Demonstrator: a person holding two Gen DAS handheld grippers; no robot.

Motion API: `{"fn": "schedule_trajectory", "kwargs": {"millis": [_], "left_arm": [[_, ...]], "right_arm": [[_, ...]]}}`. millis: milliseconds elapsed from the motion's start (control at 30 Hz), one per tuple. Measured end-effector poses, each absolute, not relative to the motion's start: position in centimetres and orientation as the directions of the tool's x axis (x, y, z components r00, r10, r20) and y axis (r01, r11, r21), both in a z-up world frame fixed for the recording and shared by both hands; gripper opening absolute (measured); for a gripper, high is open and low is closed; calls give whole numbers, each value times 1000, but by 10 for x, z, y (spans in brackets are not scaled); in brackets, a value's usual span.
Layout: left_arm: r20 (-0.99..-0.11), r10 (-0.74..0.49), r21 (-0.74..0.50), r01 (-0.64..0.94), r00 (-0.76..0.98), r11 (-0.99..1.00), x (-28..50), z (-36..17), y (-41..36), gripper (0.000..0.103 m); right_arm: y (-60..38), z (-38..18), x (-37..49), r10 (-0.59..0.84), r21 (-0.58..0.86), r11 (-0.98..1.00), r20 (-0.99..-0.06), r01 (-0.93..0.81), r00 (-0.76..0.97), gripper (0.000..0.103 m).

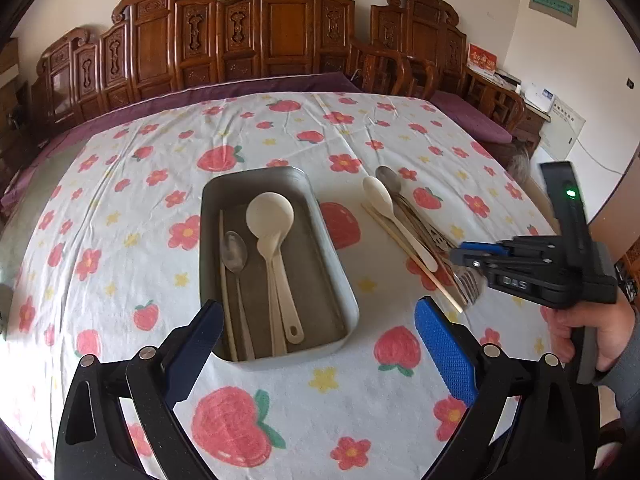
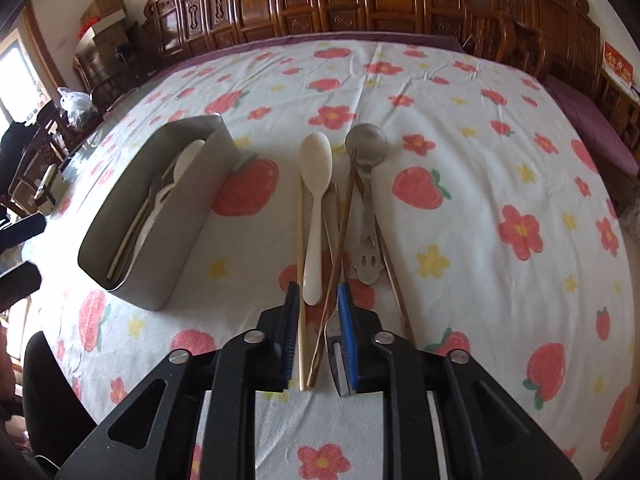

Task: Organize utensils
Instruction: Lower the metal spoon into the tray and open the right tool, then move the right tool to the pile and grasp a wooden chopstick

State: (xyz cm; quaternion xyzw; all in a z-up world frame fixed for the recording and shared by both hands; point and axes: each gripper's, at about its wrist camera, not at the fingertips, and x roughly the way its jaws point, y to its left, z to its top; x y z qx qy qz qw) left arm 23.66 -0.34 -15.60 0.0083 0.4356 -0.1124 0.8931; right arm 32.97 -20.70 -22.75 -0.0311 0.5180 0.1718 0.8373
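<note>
A: What's hard to make out here?

B: Mostly the pile (image 2: 340, 216) of loose utensils on the desk (image 2: 480, 152). The handles cross and cover each other, and the right claw (image 2: 318, 300) blocks their near ends. A fork's tines show by its right pad, but I can't count the pieces beneath.

A: Is that claw holding anything?

B: Its blue ribbed pads stand a little apart, straddling the handle ends of a white spoon (image 2: 316, 184) and a chopstick (image 2: 301, 272). It may touch one, though the view doesn't show a firm grip.

A: And the left claw (image 1: 320, 328)?

B: Wide apart, empty, hovering over the near end of the tray (image 1: 340, 264). Its lower body is cut off by the frame.

A: What's in the tray?

B: It's a dull grey metal box with rounded corners, left of the pile. Inside lie a round cream ladle (image 1: 270, 216), a steel spoon (image 1: 235, 250), pale chopsticks, and another white handle half hidden under the ladle.

A: The cloth?

B: Wrinkled white fabric printed with strawberries and flowers.
</note>
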Motion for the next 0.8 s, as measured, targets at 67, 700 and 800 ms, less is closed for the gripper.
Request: {"fn": "schedule_trajectory", "kwargs": {"millis": [67,700,800], "left_arm": [[-783,-198,-87,212,589,973,234,-158,-6,93],[-793,-205,-78,237,574,968,226,-161,-16,93],[-794,-205,-77,239,572,968,225,-161,-17,93]], "right_arm": [[-200,-232,334,243,111,937,-887,-330,393,16],[-193,-256,359,108,5,958,-932,-285,347,14],[-193,-254,356,116,11,958,-928,-285,353,13]]}}
